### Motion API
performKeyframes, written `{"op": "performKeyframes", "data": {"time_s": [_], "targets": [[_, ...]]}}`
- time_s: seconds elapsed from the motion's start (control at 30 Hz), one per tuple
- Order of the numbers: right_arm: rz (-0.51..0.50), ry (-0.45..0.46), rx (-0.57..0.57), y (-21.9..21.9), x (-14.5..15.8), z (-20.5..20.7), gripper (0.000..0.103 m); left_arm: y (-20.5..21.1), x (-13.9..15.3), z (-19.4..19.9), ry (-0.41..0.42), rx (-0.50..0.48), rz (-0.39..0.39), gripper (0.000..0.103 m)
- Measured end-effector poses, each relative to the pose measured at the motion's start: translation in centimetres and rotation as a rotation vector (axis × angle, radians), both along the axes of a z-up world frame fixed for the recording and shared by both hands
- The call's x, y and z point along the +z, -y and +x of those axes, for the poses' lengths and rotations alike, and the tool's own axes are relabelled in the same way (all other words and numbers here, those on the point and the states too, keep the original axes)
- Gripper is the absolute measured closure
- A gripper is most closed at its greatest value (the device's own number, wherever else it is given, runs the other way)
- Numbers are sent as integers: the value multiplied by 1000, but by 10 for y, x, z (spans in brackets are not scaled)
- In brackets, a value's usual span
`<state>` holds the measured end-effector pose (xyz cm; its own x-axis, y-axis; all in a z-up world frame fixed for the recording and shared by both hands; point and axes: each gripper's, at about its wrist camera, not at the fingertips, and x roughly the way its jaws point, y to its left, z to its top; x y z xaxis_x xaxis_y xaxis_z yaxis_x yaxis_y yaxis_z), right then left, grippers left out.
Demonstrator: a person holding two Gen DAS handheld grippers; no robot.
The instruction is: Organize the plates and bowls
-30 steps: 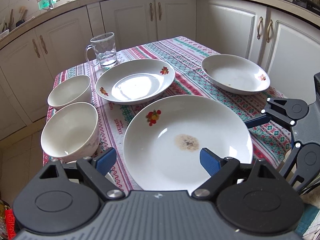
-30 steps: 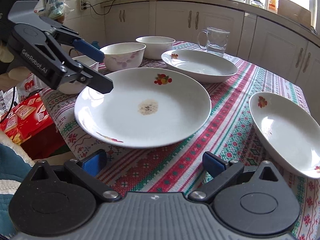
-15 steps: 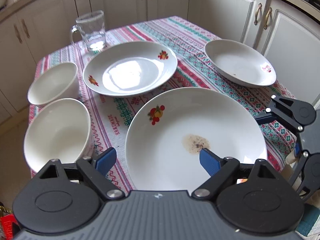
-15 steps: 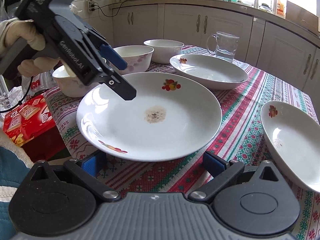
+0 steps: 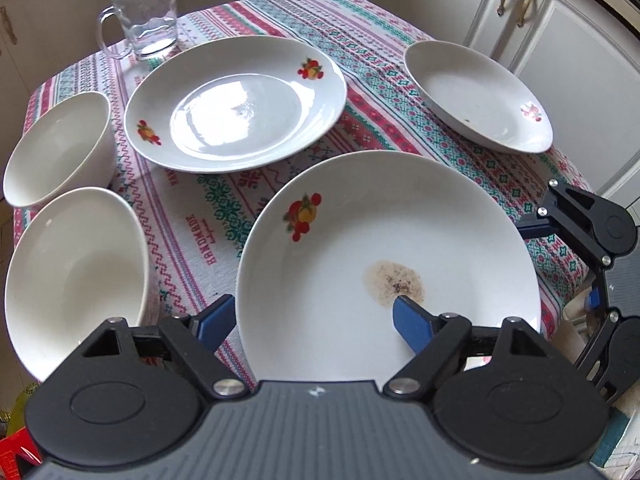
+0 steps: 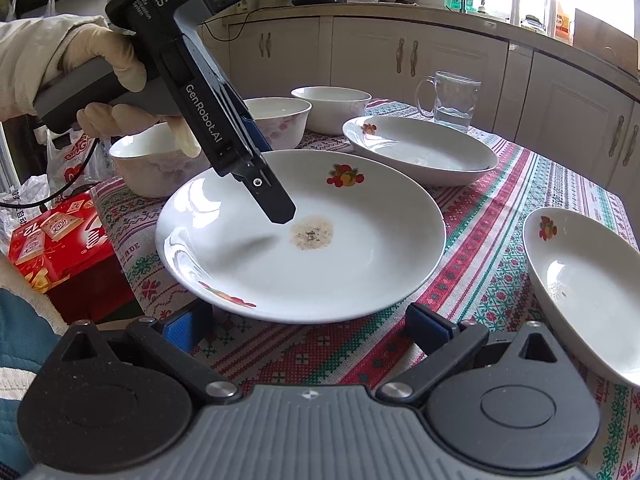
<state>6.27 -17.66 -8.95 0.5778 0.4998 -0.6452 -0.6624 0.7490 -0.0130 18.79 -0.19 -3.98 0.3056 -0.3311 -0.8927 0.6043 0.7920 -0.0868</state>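
Observation:
A large white plate (image 5: pixel 400 216) with a fruit motif and a brown stain lies at the table's near edge. My left gripper (image 5: pixel 312 304) points steeply down over its near-left rim with its jaws closing. One blue pad (image 5: pixel 412 322) hangs above the plate's inside and the other is outside the rim; neither touches it. In the right wrist view a gloved hand (image 6: pixel 108 76) holds that gripper, one finger (image 6: pixel 276 204) above the same plate (image 6: pixel 360 248). My right gripper (image 6: pixel 308 316) is open and empty just before the plate's rim.
A second fruit plate (image 5: pixel 236 104) and a deep plate (image 5: pixel 476 96) lie farther back. Two white bowls (image 5: pixel 60 148) (image 5: pixel 76 276) stand at the left, with a third bowl (image 6: pixel 152 160) by the hand. A glass mug (image 5: pixel 144 16) holds water. A red box (image 6: pixel 56 236) lies beside the table.
My left gripper has moved forward over the stained plate and tipped further down, and its jaws have narrowed. The right gripper has stayed put.

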Motion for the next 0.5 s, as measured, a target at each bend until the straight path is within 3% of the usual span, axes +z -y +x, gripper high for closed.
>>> {"op": "performKeyframes", "data": {"time_s": [0.5], "targets": [[17,18,16,-2,-3,-1,0,8,1,15,-78,-77,28,20]]}}
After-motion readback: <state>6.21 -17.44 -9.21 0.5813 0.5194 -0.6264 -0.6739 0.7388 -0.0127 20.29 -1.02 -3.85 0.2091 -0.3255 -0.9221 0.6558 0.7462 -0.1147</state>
